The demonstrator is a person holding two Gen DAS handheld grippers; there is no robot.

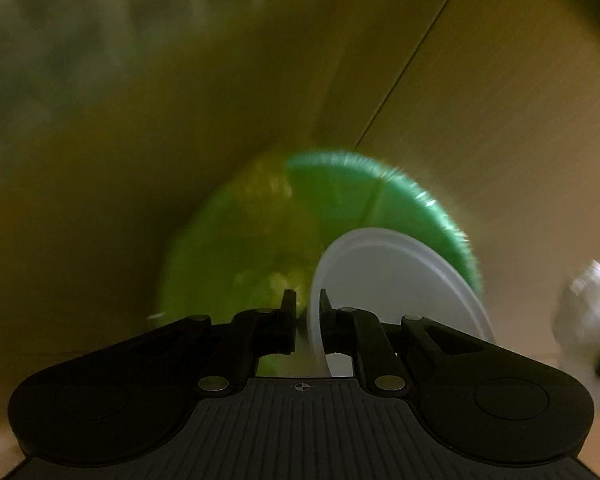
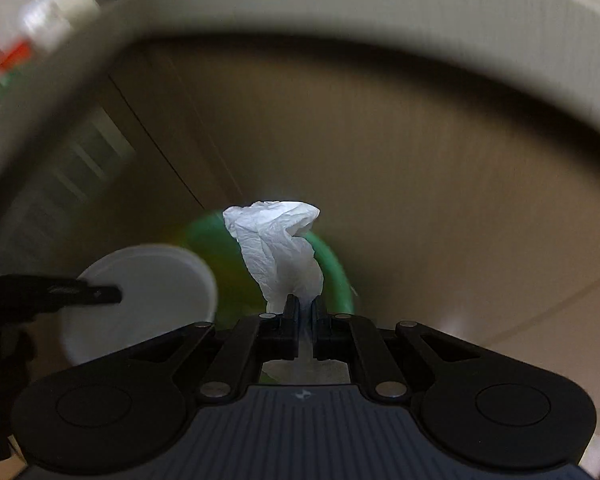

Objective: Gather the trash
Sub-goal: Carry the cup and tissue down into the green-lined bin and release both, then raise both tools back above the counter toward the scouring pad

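Observation:
My left gripper (image 1: 306, 300) is shut on the rim of a white round plate (image 1: 400, 280), which hangs tilted over the mouth of a green-lined trash bin (image 1: 236, 240). My right gripper (image 2: 305, 304) is shut on a crumpled white paper tissue (image 2: 280, 248) that stands up from its jaws, also above the green bin (image 2: 334, 276). In the right wrist view the plate (image 2: 148, 292) shows at lower left with the left gripper (image 2: 108, 293) clamped on its edge. In the left wrist view the tissue (image 1: 588, 304) is a blur at the right edge.
The bin stands on a tan floor (image 1: 480, 120) with dark seam lines. A pale curved table edge (image 2: 340, 4) arches across the top of the right wrist view. Blurred colourful items (image 2: 8, 64) lie at upper left.

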